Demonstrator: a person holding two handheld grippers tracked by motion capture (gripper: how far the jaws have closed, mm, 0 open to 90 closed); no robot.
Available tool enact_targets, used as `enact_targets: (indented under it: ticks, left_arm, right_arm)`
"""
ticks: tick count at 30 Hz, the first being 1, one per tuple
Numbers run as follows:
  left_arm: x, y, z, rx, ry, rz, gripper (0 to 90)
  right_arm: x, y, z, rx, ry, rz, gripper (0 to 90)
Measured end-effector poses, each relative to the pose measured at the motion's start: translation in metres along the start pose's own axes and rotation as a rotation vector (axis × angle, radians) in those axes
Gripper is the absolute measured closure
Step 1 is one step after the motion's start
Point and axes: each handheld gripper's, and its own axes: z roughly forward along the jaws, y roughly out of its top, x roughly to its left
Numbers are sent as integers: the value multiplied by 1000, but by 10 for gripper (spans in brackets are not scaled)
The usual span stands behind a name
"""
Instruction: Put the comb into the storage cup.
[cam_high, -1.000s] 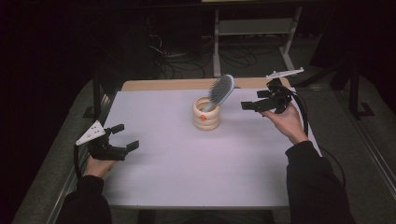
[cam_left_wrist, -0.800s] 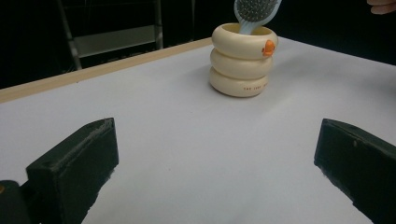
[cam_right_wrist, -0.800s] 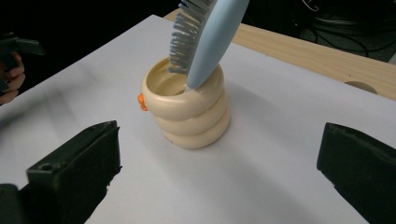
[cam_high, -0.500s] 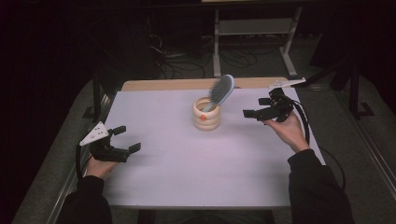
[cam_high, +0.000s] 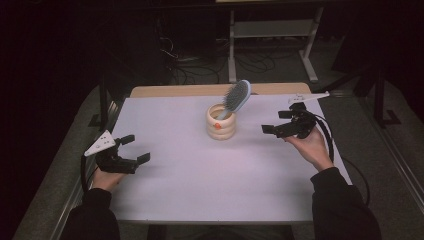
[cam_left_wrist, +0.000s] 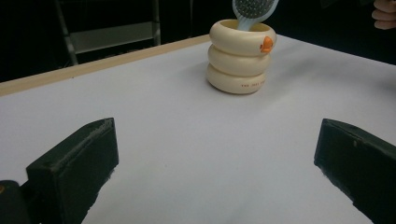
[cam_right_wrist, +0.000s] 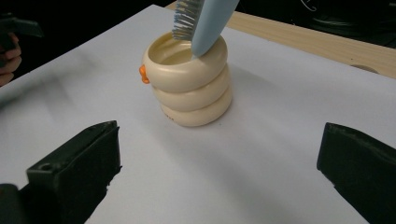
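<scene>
A cream ringed cup (cam_high: 221, 122) with a small orange mark stands near the middle back of the white table (cam_high: 210, 190). A light blue hairbrush (cam_high: 236, 97) stands handle-down in it, leaning right. My right gripper (cam_high: 276, 123) is held open to the right of the cup, a short way off, with nothing between its jaws. My left gripper (cam_high: 134, 149) rests open near the table's left edge, far from the cup. The left gripper view has the cup (cam_left_wrist: 240, 56) and the brush head (cam_left_wrist: 254, 10) ahead; the right gripper view has the cup (cam_right_wrist: 190, 78) and brush (cam_right_wrist: 208, 21) close ahead.
A wooden strip (cam_high: 200, 90) runs along the table's back edge. Behind it are a metal frame (cam_high: 270, 35) and cables on the dark floor. Cables trail from both grippers.
My right gripper has drawn back from the cup, down and toward the near right. The left gripper has barely shifted. The brush stays in the cup.
</scene>
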Motion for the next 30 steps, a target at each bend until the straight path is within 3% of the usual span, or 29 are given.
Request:
enact_targets:
  ticks: [16, 30]
  left_arm:
    - [-1, 0, -1, -4, 2, -4, 0]
    - [-1, 0, -1, -7, -3, -4, 0]
  right_arm:
    - [-2, -22, -16, -10, -40, 12, 0]
    - [0, -55, -29, -29, -97, 15, 0]
